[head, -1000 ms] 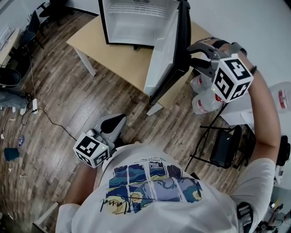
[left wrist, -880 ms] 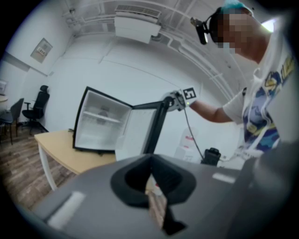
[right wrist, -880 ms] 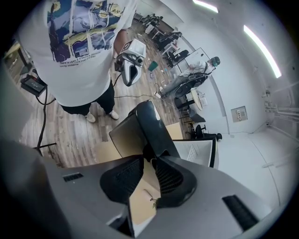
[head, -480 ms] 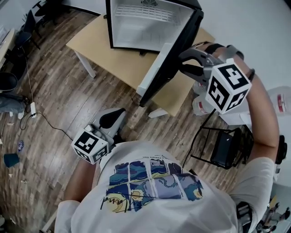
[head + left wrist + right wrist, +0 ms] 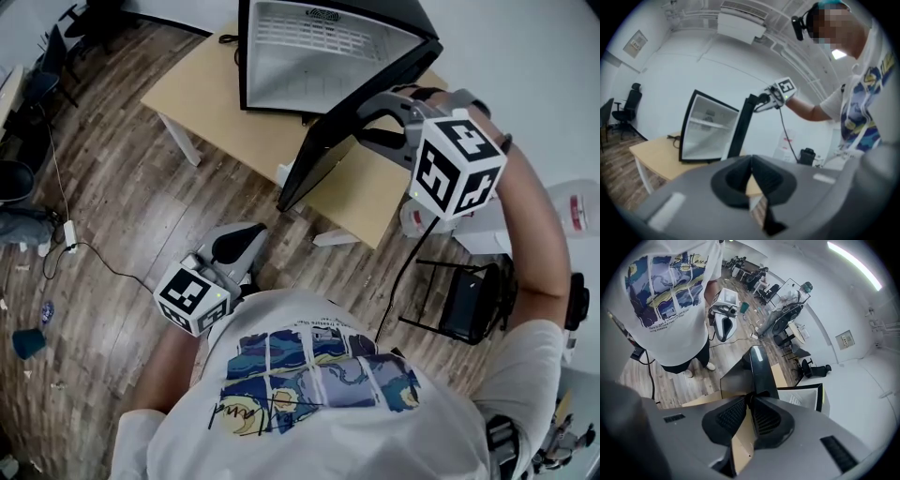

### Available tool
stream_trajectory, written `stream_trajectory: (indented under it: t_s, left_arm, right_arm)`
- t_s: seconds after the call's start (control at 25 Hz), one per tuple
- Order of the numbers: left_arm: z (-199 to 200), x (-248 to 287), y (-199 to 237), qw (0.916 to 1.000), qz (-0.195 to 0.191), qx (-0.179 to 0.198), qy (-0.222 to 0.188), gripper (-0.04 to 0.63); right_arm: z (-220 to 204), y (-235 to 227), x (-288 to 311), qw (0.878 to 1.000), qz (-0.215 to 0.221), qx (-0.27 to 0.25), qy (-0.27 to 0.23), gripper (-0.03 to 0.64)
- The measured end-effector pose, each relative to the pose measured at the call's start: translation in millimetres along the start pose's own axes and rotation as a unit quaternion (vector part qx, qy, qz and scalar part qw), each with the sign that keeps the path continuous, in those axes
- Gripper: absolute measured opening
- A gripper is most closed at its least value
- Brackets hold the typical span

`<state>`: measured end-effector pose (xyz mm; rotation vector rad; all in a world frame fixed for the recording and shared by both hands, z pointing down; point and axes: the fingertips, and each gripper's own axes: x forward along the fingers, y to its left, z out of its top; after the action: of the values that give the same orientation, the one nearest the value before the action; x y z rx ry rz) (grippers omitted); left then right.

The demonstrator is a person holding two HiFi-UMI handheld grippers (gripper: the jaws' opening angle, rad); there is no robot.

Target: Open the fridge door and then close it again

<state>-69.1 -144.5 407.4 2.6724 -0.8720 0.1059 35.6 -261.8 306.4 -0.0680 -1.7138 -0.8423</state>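
Mini fridge (image 5: 328,47) standing open on a light wooden table (image 5: 216,103) — right gripper (image 5: 361,127) at the black door (image 5: 323,155).
The door is swung partway out over the table's near edge, and the white interior is exposed. The right gripper's jaws are closed together with their tips at the door's outer edge; contact cannot be confirmed. The left gripper (image 5: 251,234) hangs low beside the person's hip, well apart from the fridge, with its jaws closed on nothing. The floor (image 5: 112,216) is dark wood plank, and a thin cable (image 5: 103,253) trails across it. A black folding chair (image 5: 459,300) stands to the right — white walls beyond.
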Motion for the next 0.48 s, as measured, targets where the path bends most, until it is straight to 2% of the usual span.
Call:
stream_trajectory:
  t_s: [0.48]
  left_arm:
    - [3.7, -32.5, 49.4, 0.9998, -0.017, 0.007, 0.011, 0.011]
  right_arm:
    - [12.3, -72.2, 43.5, 0.998, -0.007, 0.07, 0.008, 0.044]
